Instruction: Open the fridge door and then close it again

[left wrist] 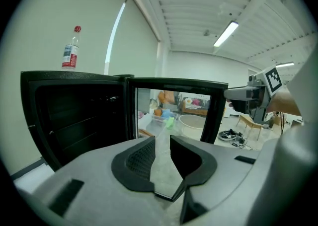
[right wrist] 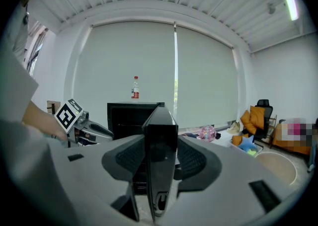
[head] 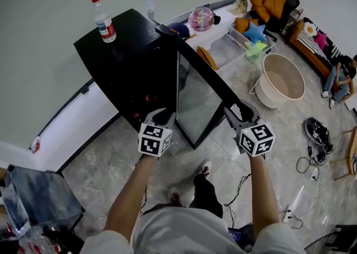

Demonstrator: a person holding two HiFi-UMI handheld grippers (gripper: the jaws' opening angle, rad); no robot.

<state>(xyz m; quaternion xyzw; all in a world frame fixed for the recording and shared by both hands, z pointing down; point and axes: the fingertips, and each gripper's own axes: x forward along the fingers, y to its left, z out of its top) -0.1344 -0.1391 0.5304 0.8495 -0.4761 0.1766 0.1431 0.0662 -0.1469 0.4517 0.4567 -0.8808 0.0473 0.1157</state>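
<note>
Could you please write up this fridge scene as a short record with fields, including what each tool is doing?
fridge: black, low, standing on the floor by the wall, interior dark
fridge door: glass-paned, swung wide open
bottle: upright on the fridge top
right tool: jaws closed on the door's free edge
left tool: jaws apart, nothing between them, in front of the open fridge
task stage: door open, not yet closed
</note>
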